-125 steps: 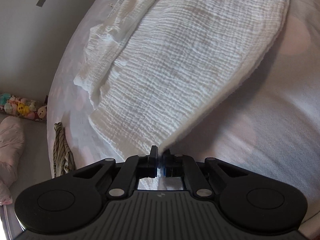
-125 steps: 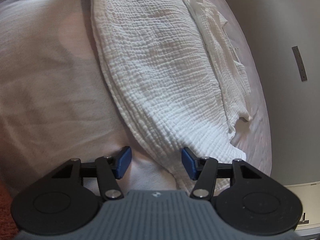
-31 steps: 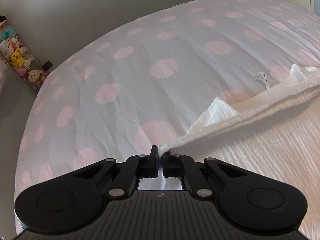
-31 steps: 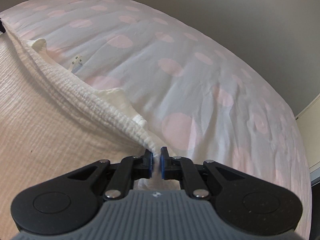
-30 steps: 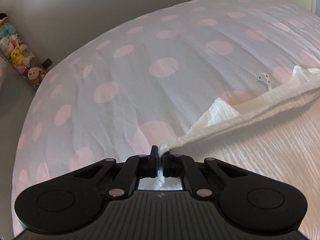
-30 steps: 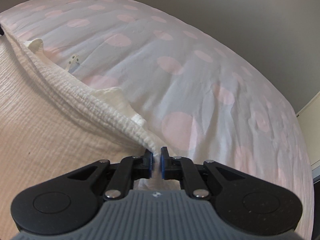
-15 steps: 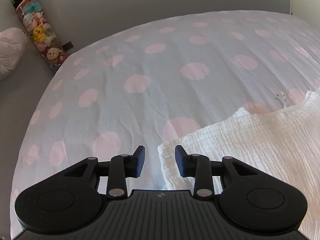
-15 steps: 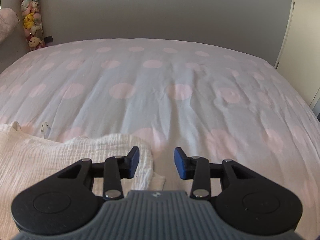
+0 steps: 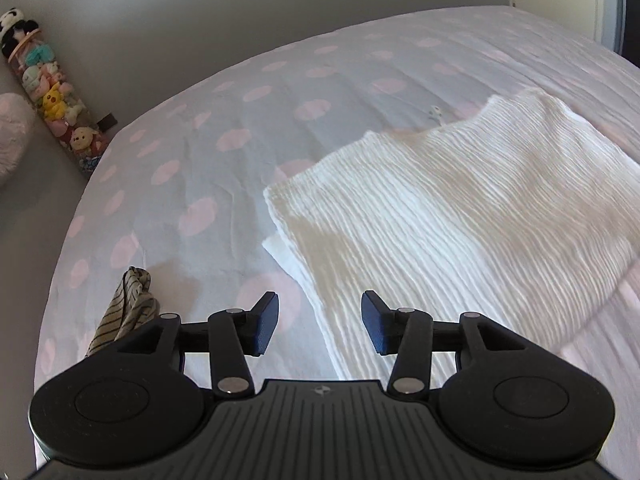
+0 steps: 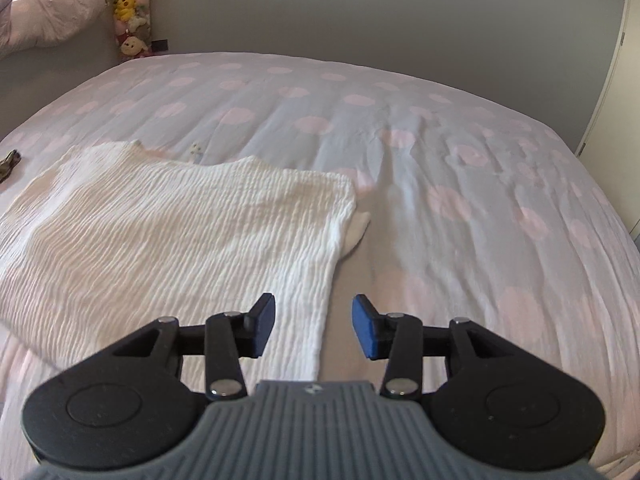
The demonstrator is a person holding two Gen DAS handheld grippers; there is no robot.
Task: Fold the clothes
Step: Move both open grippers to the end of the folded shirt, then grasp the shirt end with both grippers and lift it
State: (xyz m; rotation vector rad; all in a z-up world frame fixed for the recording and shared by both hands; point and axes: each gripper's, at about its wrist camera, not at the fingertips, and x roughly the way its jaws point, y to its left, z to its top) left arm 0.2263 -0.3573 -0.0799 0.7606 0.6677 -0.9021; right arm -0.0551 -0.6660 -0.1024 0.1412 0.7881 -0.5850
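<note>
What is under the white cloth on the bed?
The white cloth lies on the spotted bedsheet. A lower layer peeks out at its corner. Anything else underneath is covered.

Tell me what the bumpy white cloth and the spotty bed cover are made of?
The white cloth looks like soft crinkled cotton gauze: fine wavy ridges run all across it, and it has no shine. The spotty bed cover looks like thin, smooth woven cotton or a blend: it is matte, with small creases and printed pink dots. I can't be sure of the fibre from pictures.

Two low forward-facing wrist views, near opposite edges of one shared white garment [image 9: 460, 216] [image 10: 168, 232].
</note>
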